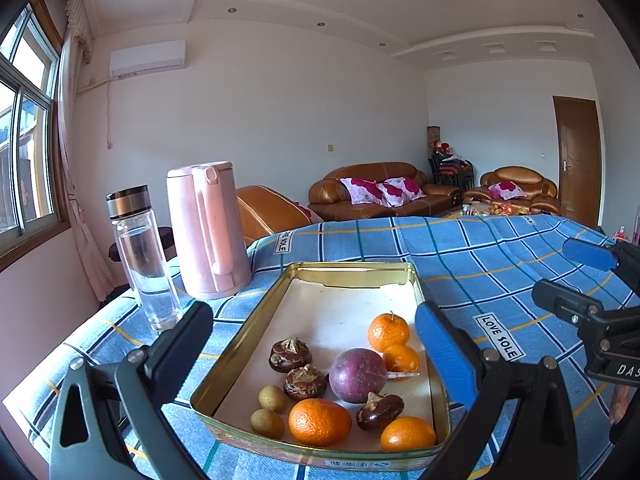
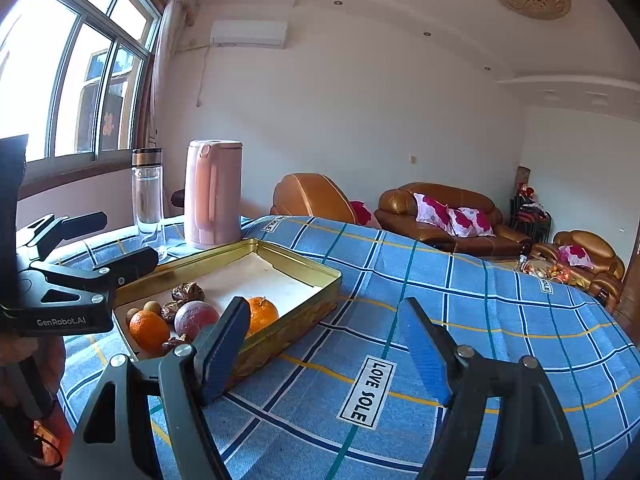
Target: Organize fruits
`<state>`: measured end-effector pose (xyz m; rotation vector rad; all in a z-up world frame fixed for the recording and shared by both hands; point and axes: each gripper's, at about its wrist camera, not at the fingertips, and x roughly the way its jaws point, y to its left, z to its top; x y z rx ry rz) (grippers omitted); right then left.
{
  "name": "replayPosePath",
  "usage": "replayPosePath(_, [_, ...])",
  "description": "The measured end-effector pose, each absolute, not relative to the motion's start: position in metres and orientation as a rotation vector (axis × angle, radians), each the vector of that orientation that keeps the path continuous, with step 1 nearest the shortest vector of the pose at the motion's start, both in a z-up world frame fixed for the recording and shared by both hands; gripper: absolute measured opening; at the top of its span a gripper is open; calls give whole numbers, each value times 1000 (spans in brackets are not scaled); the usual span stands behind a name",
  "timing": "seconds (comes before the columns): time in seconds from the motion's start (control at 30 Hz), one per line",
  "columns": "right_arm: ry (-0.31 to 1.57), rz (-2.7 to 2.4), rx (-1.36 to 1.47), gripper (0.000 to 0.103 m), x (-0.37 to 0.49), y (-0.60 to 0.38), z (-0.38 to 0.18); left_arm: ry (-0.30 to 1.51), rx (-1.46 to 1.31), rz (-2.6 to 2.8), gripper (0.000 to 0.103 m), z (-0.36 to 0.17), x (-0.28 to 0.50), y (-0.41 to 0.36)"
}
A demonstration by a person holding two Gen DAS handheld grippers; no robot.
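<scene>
**Fruit gathered in the tin, both grippers empty**

While the fruit lies bunched at the near end of the gold tin (image 1: 352,270) on the bench, the left gripper (image 1: 316,344) hangs over it and the right gripper (image 2: 320,344) beside it, fingers apart and empty. This looks like a pause between picks; next comes choosing one fruit. Counted: four oranges (image 1: 319,422), three water chestnuts (image 1: 289,355), two longans (image 1: 267,423), one purple fruit (image 1: 357,375).

Blue checked tablecloth (image 1: 460,264), gold tin (image 1: 248,344), seemingly pink kettle (image 1: 206,228).
</scene>
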<state>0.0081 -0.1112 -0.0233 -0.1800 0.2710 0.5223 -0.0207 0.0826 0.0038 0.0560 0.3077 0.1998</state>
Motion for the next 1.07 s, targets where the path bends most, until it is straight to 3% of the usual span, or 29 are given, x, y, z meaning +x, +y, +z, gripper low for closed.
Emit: replayPosePath(1.07, [283, 509, -145, 78, 8, -133, -30, 309, 141, 181, 103, 4, -21, 55])
